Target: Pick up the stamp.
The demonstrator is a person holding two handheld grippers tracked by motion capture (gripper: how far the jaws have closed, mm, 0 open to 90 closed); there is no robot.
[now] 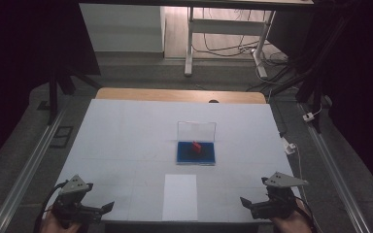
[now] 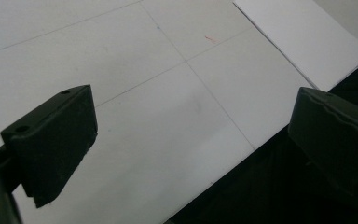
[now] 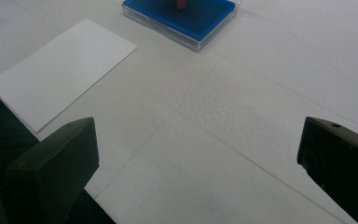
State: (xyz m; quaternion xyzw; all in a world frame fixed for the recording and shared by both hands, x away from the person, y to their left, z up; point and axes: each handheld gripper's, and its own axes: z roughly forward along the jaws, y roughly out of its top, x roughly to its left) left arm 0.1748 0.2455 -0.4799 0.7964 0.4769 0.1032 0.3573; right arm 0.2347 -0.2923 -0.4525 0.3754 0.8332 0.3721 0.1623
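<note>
1. The left gripper [image 1: 108,207] is hovering over the near left corner of the table [image 1: 126,126], its jaws spread wide and grasping nothing; in the left gripper view bare table surface is showing between them. It is likely waiting there so that the middle of the table stays free.

2. The right gripper [image 1: 245,201] is resting at the near right corner, likewise released, with its jaws wide apart and nothing between them. Its camera is looking toward the centre, so this hand seems ready to reach in.

3. The blue case [image 1: 196,152] is sitting just right of the table's centre, well apart from both grippers. Its clear lid [image 1: 196,131] is standing upright along the far edge, which is leaving the blue tray open to a reach from the near side.

4. A small red piece [image 1: 195,145] is lying on the blue tray, near its middle. In the right gripper view just its lower edge [image 3: 181,4] is peeking in at the top. Being exposed, it looks like the thing to be picked.

5. A white sheet of paper [image 1: 180,196] is lying flat at the near edge, between the two grippers and just near of the case. It is probably serving as the spot for setting the red piece down, within easy reach of either hand.
</note>
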